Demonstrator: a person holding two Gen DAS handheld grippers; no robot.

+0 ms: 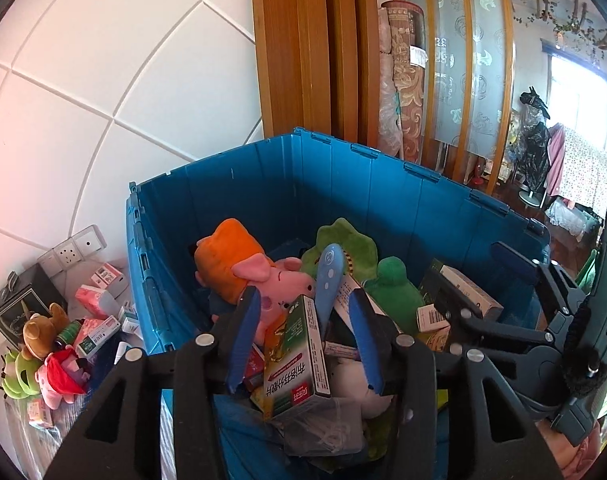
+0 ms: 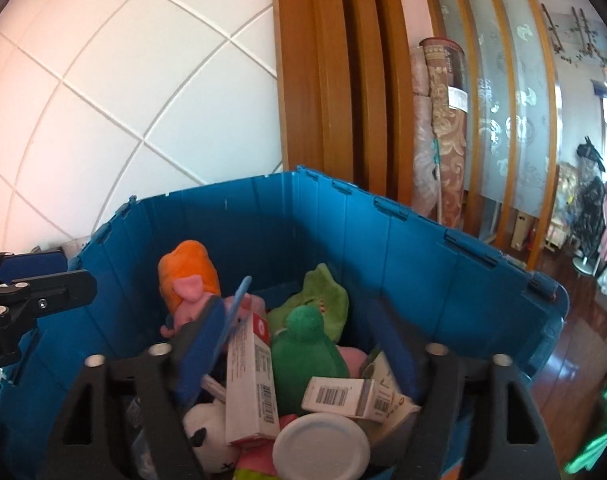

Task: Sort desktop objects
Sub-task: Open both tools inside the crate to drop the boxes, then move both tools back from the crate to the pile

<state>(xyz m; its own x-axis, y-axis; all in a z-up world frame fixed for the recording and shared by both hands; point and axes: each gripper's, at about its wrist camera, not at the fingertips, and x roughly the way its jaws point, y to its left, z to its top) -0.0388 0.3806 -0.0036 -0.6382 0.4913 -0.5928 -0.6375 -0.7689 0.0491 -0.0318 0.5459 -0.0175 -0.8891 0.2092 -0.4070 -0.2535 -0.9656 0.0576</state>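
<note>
A big blue plastic bin [image 1: 343, 184] [image 2: 403, 248] holds plush toys and boxes. My left gripper [image 1: 303, 336] hangs open over it, its blue pads on either side of a green and white medicine box [image 1: 295, 356] without touching. An orange and pink pig plush [image 1: 239, 268] [image 2: 191, 280], a green plush [image 1: 391, 288] [image 2: 307, 348] and a blue pen-like device [image 1: 329, 276] lie inside. My right gripper [image 2: 299, 344] is open over the bin's right part, above a white box [image 2: 251, 380] and a white round lid [image 2: 321, 444]. It also shows in the left wrist view [image 1: 515, 300].
On the table left of the bin lie several small boxes [image 1: 99, 300], a bear plush [image 1: 41, 330], a green frog plush [image 1: 21, 372] and a black box [image 1: 19, 304]. A white tiled wall with sockets [image 1: 71, 248] stands behind. Wooden door frames [image 1: 303, 48] rise behind the bin.
</note>
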